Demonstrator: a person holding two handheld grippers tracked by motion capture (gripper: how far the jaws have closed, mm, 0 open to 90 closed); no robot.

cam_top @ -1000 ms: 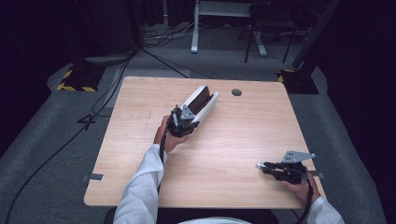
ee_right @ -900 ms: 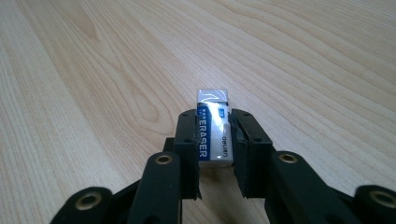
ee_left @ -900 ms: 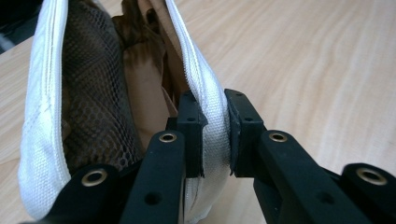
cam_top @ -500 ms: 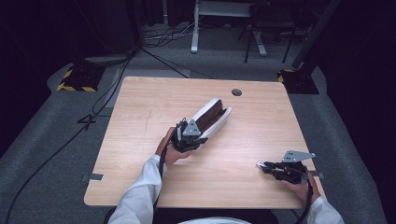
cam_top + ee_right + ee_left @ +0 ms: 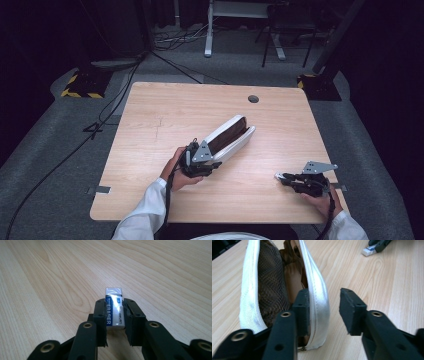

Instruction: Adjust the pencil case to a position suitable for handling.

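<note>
A white zip pouch (image 5: 231, 136) with a brown mesh lining lies unzipped on the wooden table (image 5: 160, 110), pointing up and to the right. My left gripper (image 5: 215, 154) is open at its near end. One jaw is inside the pouch (image 5: 318, 287) and the other outside, with the white side wall between them and a gap beside the outer jaw. My left gripper (image 5: 324, 297) is not pinching that wall. At the right front, my right gripper (image 5: 281, 177) is shut on a white and blue eraser (image 5: 114, 296) just above the table. The right gripper (image 5: 114, 307) holds the eraser by its long sides.
A round cable hole (image 5: 253, 99) sits near the table's far edge. In the left gripper view the other gripper (image 5: 378, 243) shows at top right with its eraser (image 5: 368, 251). Beyond the table are cables, a desk frame and yellow-black floor plates (image 5: 80, 85).
The left gripper and the pouch have shifted to the right and nearer the person, the pouch swinging to a flatter angle. The right gripper with the eraser has stayed put.
</note>
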